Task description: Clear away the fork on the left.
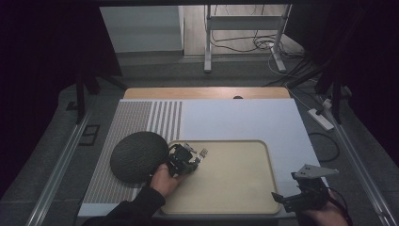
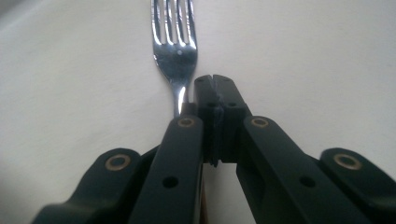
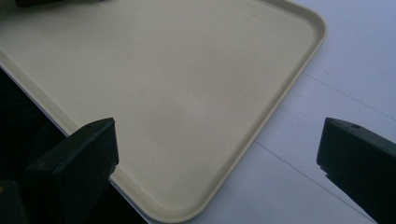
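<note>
A metal fork [image 2: 175,46] lies tines-forward on the beige tray [image 1: 235,188], near its far left part [image 1: 203,152]. My left gripper [image 1: 190,162] sits low over the tray with its jaws pressed together [image 2: 215,81]. The fork's neck runs beside and under the left jaw, not between the tips; whether they touch is unclear. My right gripper [image 1: 282,200] hovers at the tray's near right corner, open wide with nothing between its jaws [image 3: 217,149].
A dark round textured mat [image 1: 139,155] lies just left of the tray, touching my left hand. Tray and mat rest on a white sheet [image 1: 244,120] with a striped patch at its left. A wooden table edge [image 1: 207,92] runs behind.
</note>
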`<state>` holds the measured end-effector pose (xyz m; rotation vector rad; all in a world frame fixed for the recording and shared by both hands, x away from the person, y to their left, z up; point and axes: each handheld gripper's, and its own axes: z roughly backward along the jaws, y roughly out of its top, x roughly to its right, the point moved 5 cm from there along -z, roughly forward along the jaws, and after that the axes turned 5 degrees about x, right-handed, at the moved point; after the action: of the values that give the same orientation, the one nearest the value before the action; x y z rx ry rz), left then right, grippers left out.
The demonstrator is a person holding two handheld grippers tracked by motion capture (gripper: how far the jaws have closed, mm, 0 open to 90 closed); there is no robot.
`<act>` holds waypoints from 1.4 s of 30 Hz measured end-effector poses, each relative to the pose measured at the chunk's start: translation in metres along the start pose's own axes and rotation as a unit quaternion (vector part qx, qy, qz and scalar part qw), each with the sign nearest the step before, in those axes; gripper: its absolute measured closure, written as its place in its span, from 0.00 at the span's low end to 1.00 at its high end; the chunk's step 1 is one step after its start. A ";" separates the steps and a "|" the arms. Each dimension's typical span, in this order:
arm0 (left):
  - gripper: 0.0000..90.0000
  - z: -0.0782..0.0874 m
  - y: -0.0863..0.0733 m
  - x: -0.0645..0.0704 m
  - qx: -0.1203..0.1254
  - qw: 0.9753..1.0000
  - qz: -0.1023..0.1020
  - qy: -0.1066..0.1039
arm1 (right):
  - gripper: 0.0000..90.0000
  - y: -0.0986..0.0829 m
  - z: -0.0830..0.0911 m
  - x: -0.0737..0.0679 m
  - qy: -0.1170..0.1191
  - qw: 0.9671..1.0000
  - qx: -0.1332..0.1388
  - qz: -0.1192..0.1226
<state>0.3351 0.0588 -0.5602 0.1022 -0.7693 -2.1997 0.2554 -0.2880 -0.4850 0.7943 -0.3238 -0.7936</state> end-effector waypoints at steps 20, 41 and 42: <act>0.98 0.023 -0.019 -0.046 -0.018 0.997 0.065 0.045 | 0.00 0.000 0.000 0.000 0.002 1.000 0.001 0.001; 0.73 0.027 -0.012 -0.039 0.007 0.998 0.029 0.048 | 0.00 0.000 0.000 0.001 0.005 1.000 0.002 -0.009; 0.70 0.027 -0.012 -0.039 0.009 0.998 0.027 0.050 | 0.00 0.000 0.000 0.001 0.004 1.000 0.002 -0.009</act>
<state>0.3458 0.1059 -0.5516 0.1965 -0.7283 -2.1208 0.2562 -0.2892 -0.4849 0.8055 -0.3107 -0.8068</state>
